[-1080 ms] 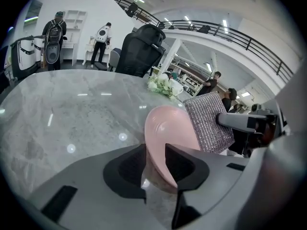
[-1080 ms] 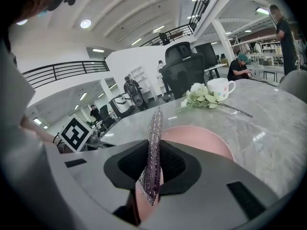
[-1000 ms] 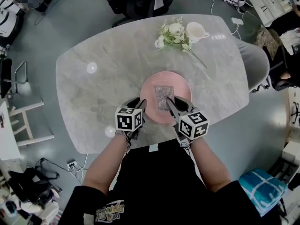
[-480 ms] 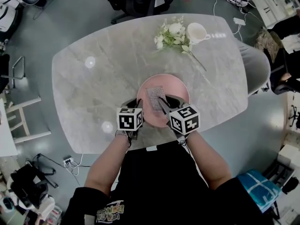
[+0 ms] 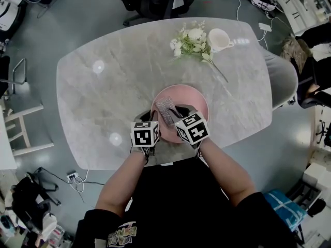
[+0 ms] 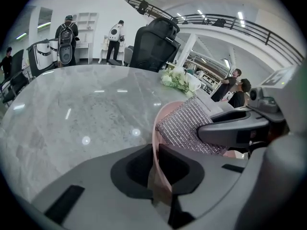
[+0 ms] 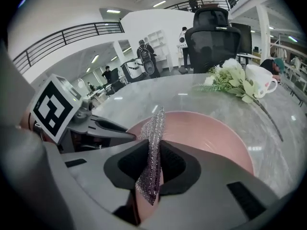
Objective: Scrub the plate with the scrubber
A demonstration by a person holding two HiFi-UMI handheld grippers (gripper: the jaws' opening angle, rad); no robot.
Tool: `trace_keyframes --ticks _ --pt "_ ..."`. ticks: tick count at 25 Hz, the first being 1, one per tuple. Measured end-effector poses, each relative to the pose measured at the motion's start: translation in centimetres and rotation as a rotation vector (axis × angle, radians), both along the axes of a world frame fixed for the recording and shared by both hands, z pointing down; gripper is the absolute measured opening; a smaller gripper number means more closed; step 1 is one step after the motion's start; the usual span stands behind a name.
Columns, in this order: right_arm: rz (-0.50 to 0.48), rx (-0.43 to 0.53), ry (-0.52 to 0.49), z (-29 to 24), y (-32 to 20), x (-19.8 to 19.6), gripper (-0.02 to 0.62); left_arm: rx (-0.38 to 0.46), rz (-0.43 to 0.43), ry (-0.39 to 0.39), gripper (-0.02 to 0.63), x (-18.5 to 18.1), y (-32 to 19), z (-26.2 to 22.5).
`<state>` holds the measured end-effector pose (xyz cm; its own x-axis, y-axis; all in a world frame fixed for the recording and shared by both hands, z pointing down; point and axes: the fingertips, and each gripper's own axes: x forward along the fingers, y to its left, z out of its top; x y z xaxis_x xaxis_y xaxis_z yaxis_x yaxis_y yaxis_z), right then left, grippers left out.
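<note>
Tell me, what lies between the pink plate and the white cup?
White flowers lie between plate and cup, close beside the cup; the right gripper view shows it.

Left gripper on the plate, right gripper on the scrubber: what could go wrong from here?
1. The left gripper, whose jaws have just been closing, pinches the pink plate only at its near rim; scrubbing pressure might pivot or slip it.
2. The right gripper clamps the thin silver scrubber edge-on, so it may fold or pull out.
3. The two grippers sit close together and could knock each other.
</note>
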<state>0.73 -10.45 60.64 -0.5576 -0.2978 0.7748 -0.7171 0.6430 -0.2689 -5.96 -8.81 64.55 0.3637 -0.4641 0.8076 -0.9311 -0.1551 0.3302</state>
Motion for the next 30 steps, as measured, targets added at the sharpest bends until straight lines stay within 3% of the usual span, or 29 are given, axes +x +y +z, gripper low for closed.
trace_keyframes --ticks 9,16,30 --pt "-0.052 0.023 0.172 2.3 -0.2 0.6 0.077 0.002 -0.010 -0.008 0.049 0.1 0.1 0.0" --pt "-0.077 0.055 0.230 2.7 -0.6 0.8 0.080 0.000 -0.012 0.002 0.049 0.0 0.1 0.0" --pt "0.016 0.120 0.333 2.6 -3.0 4.5 0.080 0.000 -0.004 0.023 0.048 0.0 0.1 -0.1"
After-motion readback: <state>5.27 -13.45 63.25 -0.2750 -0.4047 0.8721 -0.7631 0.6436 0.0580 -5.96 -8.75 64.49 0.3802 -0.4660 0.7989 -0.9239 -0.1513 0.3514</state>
